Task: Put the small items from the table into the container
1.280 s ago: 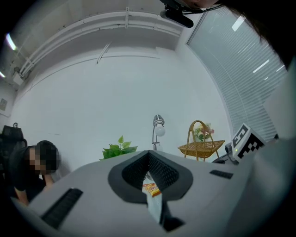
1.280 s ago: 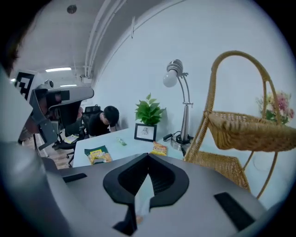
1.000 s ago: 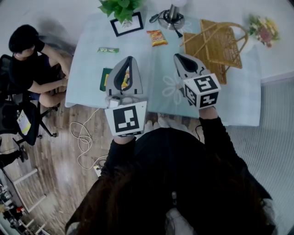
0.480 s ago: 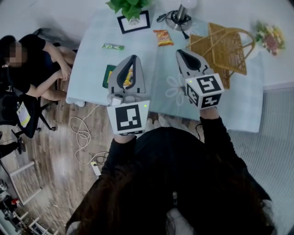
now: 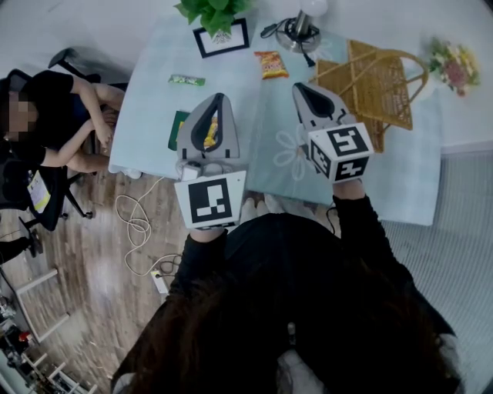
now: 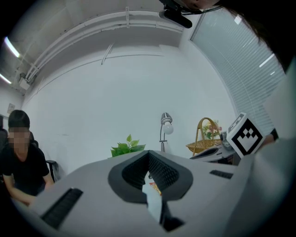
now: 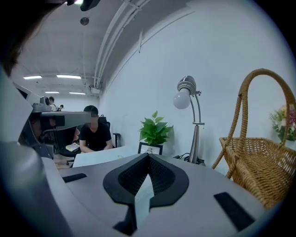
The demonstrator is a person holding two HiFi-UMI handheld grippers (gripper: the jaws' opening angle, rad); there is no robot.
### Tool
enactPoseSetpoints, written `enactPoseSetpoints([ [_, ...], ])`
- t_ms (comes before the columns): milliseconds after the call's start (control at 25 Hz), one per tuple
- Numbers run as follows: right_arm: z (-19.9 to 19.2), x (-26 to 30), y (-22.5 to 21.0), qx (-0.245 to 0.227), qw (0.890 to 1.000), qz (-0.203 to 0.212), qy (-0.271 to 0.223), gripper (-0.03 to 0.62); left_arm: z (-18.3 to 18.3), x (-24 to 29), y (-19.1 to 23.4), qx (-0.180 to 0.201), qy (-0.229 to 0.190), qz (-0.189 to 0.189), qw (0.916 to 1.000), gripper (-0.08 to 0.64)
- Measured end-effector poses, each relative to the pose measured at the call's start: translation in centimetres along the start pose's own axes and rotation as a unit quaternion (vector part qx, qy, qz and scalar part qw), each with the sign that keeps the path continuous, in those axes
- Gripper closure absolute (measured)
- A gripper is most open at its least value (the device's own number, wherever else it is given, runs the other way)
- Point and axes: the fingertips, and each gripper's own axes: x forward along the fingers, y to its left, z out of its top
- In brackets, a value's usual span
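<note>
On the pale blue table lie an orange snack packet, a green bar and a dark green packet with a yellow item beside it. The wicker basket stands at the table's back right. My left gripper hovers over the dark green packet and the yellow item, jaws shut and empty. My right gripper hangs just left of the basket, also shut on nothing. The left gripper view shows the left gripper with its tips meeting. The right gripper looks the same in its own view, with the basket to its right.
A framed picture, a potted plant and a desk lamp line the table's far edge. Flowers sit beyond the basket. A person sits at the table's left end. Cables lie on the wooden floor.
Both grippers hold their places with jaws shut. The seated person at the left has shifted a little, and the head view has drifted slightly.
</note>
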Motion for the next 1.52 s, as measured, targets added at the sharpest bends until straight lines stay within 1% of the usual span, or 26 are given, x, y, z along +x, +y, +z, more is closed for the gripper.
enactPoseSetpoints([
  [120, -0.4, 0.3, -0.2, 0.008, 1.000, 0.004, 0.002, 0.568, 0.0, 0.2, 0.1, -0.001, -0.004, 0.008, 1.0000, 0.558],
  [320, -1.1, 1.2, -0.4, 0.020, 1.000, 0.004, 0.006, 0.566, -0.3, 0.8, 0.2, -0.001, 0.001, 0.019, 0.9998, 0.558],
  [600, -2.1, 2.7, -0.8, 0.023, 1.000, 0.000, 0.011, 0.566, -0.6, 1.8, 0.0, -0.001, 0.007, 0.034, 0.9994, 0.558],
  [760, -3.2, 4.0, -1.2, 0.025, 0.999, 0.006, 0.024, 0.565, -0.6, 2.4, -0.2, 0.001, 0.009, 0.043, 0.9990, 0.558],
  [1040, -5.0, 6.0, -1.4, 0.042, 0.997, 0.033, 0.053, 0.565, -0.2, 2.9, -0.8, 0.008, 0.011, 0.063, 0.9979, 0.558],
  [1200, -6.1, 7.1, -1.7, 0.045, 0.996, 0.030, 0.067, 0.560, -0.4, 2.6, -0.9, 0.009, 0.015, 0.072, 0.9973, 0.558],
  [1240, -6.4, 7.4, -1.9, 0.047, 0.996, 0.028, 0.071, 0.553, -0.5, 2.6, -0.8, 0.008, 0.017, 0.073, 0.9971, 0.558],
  [1280, -6.7, 7.7, -2.0, 0.050, 0.996, 0.026, 0.074, 0.528, -0.6, 2.6, -0.5, 0.007, 0.019, 0.075, 0.9970, 0.558],
  [1320, -6.9, 8.1, -2.1, 0.053, 0.995, 0.023, 0.076, 0.478, -0.7, 2.6, -0.3, 0.007, 0.020, 0.077, 0.9968, 0.558],
  [1360, -7.2, 8.5, -2.3, 0.056, 0.995, 0.020, 0.078, 0.441, -0.9, 2.7, 0.0, 0.006, 0.022, 0.078, 0.9967, 0.558],
  [1520, -8.3, 10.2, -3.0, 0.074, 0.993, 0.002, 0.093, 0.340, -1.4, 3.3, 1.0, 0.010, 0.029, 0.071, 0.9970, 0.558],
])
